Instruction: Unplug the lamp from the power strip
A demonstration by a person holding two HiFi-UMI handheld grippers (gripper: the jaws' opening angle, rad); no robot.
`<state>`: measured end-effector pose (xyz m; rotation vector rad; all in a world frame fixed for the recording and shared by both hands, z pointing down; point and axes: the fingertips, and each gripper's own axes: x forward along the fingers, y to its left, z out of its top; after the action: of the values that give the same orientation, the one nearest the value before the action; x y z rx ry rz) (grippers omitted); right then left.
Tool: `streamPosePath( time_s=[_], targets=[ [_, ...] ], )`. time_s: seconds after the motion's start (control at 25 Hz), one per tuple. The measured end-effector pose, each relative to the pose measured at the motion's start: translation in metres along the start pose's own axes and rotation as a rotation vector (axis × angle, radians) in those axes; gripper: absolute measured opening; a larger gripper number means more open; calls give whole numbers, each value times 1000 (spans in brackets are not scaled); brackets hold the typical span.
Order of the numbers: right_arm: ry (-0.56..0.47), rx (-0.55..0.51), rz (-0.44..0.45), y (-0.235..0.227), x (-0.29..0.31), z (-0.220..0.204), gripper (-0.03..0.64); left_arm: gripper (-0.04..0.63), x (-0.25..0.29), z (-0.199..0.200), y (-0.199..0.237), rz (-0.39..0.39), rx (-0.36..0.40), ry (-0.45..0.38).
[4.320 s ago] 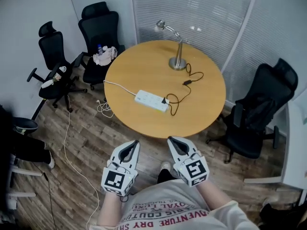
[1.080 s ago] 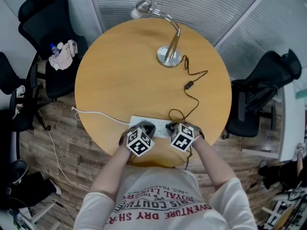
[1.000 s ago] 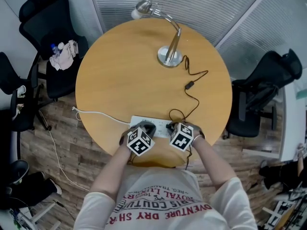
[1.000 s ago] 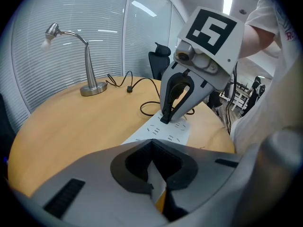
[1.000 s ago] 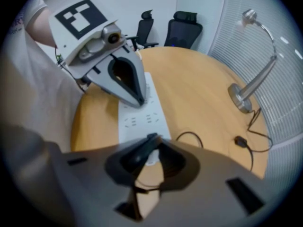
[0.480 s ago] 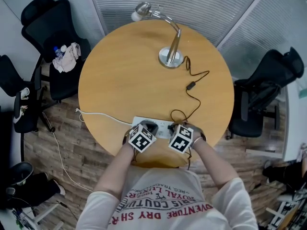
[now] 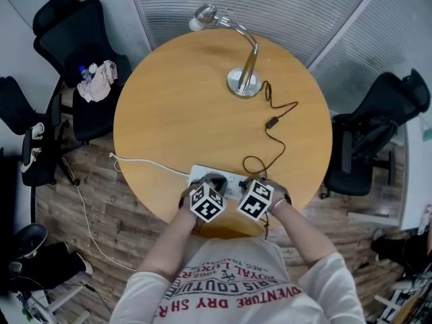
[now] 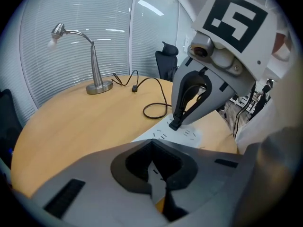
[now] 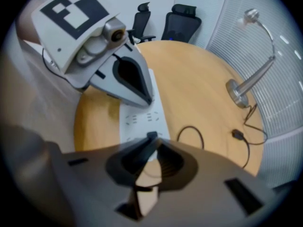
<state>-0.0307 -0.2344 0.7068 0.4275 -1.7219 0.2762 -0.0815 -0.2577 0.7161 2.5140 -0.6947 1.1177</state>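
Head view, power strip: the white power strip [image 7: 196,175] lies at the near edge of the round table [image 7: 169,113], and both grippers are over it.
Head view, desk lamp: the metal desk lamp [image 7: 248,59] stands well beyond the power strip, and its black cord [image 7: 273,122] runs down to the strip's right end.
Head view, containers: there are none on the table. Off the table, to the left of the power strip, an office chair [image 7: 77,32] carries a crumpled cloth [image 7: 101,79] and a small bottle [image 7: 84,71]. I cannot tell what is in the bottle.
Left gripper view, left gripper: the left gripper [image 8: 158,188] has its jaws closed together with nothing between them, and the tips are down on the power strip [image 8: 189,135].
Left gripper view, right gripper: the right gripper [image 8: 176,122] is narrow and clamped on the black plug [image 8: 175,125], which touches the strip's face.
Left gripper view, progress: the grasp is made. The plug seems not yet out, so the pull is what is left.
Right gripper view, plug: the plug [image 9: 152,135] sits between the right gripper's [image 9: 149,148] own tips.
Right gripper view, sockets: the sockets [image 9: 142,118] next to the plug on the power strip [image 9: 128,126] are empty.
Right gripper view, left gripper: the left gripper [image 9: 149,100] rests its closed tip on the strip, probably to hold it down.
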Motion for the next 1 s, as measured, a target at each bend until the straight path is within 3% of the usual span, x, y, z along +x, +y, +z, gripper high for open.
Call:
streamPosePath(
  time_s=[0.16,0.32,0.6,0.68,0.84,1.0],
  targets=[
    [-79,24,-14,-10,-35,18,69,26,2,-1,-1,-3,0,0],
    [-113,-40,-52,-32,-81,42,69,26,0,-3,0,-8,-9,1],
    [-142,69,-29,-37,-81,38,69,27,1,-1,1,-8,-15,16],
    [-150,71,-27,-35,-83,39,70,27,0,-2,1,-15,2,30],
    [-195,113,-7,-27,-90,40,71,28,0,-3,-1,-4,123,43],
    [-270,167,-42,-23,-96,42,71,28,-8,1,-2,16,99,31]
  ],
)
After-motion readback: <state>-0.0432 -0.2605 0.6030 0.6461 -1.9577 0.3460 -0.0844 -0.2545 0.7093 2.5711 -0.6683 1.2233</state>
